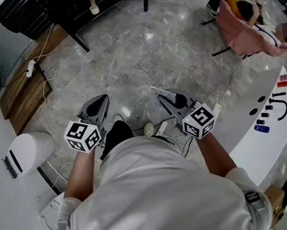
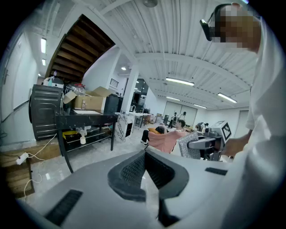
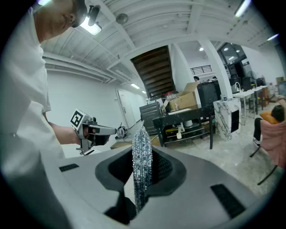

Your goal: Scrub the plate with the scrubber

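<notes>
No plate shows in any view. A silvery mesh scrubber (image 3: pixel 142 154) stands upright between the jaws of my right gripper (image 3: pixel 143 179), which is shut on it. From the head view the scrubber (image 1: pixel 159 92) pokes out past the right gripper (image 1: pixel 166 98), held in front of my body over the floor. My left gripper (image 1: pixel 100 101) is level with it on the left, shut with nothing in it. In the left gripper view its jaws (image 2: pixel 144 157) meet, and the scrubber (image 2: pixel 187 146) shows off to the right.
A black table (image 1: pixel 79 14) stands far ahead. A seated person in pink (image 1: pixel 249 32) is at the upper right. A white curved counter (image 1: pixel 267 124) with small items runs along the right. A white bin (image 1: pixel 27 152) and a wooden step (image 1: pixel 24 94) are at the left.
</notes>
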`<state>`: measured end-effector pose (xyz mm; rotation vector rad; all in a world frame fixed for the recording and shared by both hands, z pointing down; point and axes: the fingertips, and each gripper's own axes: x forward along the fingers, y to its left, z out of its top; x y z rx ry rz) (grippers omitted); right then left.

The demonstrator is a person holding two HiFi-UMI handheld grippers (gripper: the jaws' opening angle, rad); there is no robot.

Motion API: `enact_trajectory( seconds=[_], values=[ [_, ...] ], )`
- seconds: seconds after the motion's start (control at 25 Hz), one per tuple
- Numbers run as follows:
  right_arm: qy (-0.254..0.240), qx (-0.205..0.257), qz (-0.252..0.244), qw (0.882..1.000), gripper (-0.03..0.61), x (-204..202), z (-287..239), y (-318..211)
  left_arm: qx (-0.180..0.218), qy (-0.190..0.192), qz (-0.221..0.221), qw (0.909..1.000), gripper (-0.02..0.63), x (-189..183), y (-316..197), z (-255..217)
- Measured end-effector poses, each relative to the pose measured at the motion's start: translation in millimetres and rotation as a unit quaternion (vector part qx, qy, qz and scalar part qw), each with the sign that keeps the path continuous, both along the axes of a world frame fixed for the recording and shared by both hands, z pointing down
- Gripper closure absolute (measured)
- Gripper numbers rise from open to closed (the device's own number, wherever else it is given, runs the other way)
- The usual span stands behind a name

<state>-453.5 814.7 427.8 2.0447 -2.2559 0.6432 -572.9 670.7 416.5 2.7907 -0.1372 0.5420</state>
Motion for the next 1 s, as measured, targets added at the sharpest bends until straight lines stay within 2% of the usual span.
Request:
enact_trajectory(
  seconds=[0.36,0.44,0.48,0.76,1.0],
  values=[
    [0.013,-0.007,-0.007,1.000,0.500,57.1,15.8,-97.8,0.010,0.018,0.007,0.9998,0.618,62.9,-88.4,21.4],
    [0.016,-0.010,-0.006,1.000,0.500,73.7,16.2,-127.2,-0.001,0.026,0.009,0.9996,0.519,84.1,-117.7,27.7],
    [0.018,-0.009,-0.005,1.000,0.500,82.6,14.3,-143.6,-0.006,0.030,0.010,0.9995,0.502,95.4,-134.8,28.5],
    [0.038,-0.012,-0.010,0.999,0.500,134.5,-13.2,-260.1,0.007,0.055,0.018,0.9983,0.501,151.3,-252.5,-1.4],
    [0.057,-0.003,-0.005,0.998,0.500,178.0,-24.7,-342.8,0.015,0.062,0.011,0.9979,0.500,190.5,-336.7,-6.8]
  ],
)
